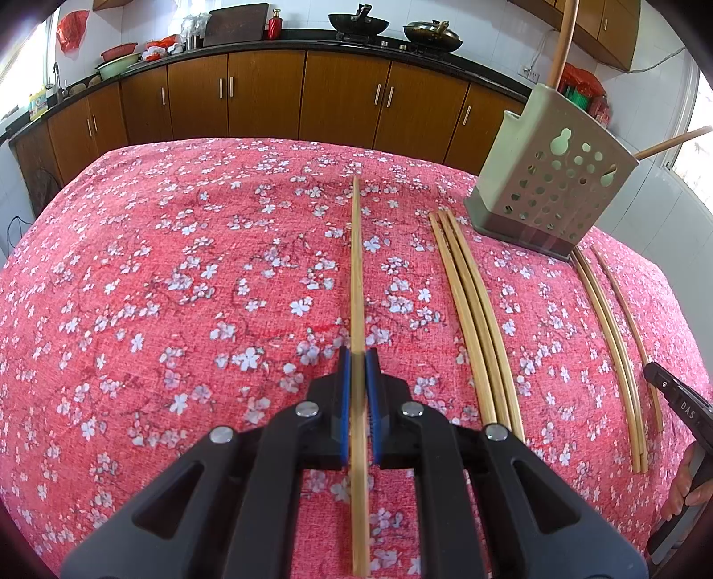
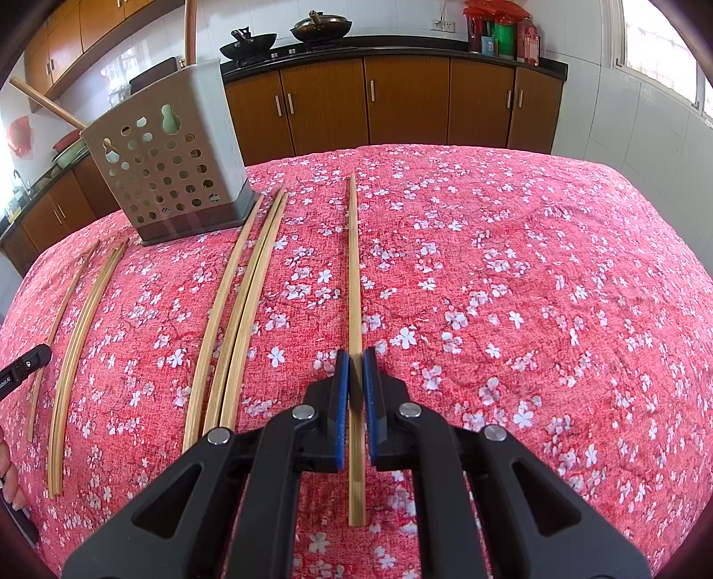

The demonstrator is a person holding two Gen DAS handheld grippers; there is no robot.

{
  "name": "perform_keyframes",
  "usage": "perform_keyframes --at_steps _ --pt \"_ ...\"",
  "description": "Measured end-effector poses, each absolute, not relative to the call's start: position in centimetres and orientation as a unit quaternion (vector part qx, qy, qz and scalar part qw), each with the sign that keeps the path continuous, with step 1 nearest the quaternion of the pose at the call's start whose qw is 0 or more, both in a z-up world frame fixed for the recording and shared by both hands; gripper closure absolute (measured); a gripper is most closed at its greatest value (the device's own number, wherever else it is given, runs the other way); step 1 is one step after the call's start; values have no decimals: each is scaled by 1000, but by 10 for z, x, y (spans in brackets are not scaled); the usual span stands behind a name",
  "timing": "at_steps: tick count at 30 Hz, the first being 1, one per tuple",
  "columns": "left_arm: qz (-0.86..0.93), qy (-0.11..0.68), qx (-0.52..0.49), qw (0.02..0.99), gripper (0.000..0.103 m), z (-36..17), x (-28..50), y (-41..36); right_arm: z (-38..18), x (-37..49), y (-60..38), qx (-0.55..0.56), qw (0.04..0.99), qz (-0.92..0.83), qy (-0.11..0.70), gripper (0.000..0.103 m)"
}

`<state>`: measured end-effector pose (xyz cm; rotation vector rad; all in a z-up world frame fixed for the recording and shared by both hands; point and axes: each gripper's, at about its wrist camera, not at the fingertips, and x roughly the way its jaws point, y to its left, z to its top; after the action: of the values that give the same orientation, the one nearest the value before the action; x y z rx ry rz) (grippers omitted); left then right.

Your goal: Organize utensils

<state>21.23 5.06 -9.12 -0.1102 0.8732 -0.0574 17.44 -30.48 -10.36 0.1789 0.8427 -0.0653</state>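
Tablecloth [image 1: 178, 267]: woven cloth, matt, coarse-looking, printed flowers. Chopsticks [image 1: 472, 320] beside holder: pale bamboo or wood, smooth, slight sheen. Holder [image 1: 552, 178]: matt plastic, perforated, darker base. Left gripper [image 1: 357, 378] and right gripper [image 2: 355, 378]: black matt plastic, bright metal pins, blue ribbed pads [image 1: 344, 401]. Cabinets [image 1: 267, 93] behind holder: brown wood, semi-gloss, metal handles. Woks [image 1: 358, 22] behind holder: dark metal. Wall tiles [image 2: 646, 133]: white, glossy.

Right gripper [image 1: 677, 401]: cut off by the left wrist view's right edge, jaws unseen. Wooden handles [image 1: 563, 44] in utensil holder [image 1: 548, 178]: lower parts hidden. Held chopstick [image 1: 358, 445]: blurred between the pads, near end cropped.
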Motion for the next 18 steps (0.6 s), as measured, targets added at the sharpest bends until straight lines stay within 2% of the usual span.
perform_keyframes --at_steps 18 --pt "-22 425 -25 905 94 -92 191 46 -103 167 -309 112 907 -25 405 95"
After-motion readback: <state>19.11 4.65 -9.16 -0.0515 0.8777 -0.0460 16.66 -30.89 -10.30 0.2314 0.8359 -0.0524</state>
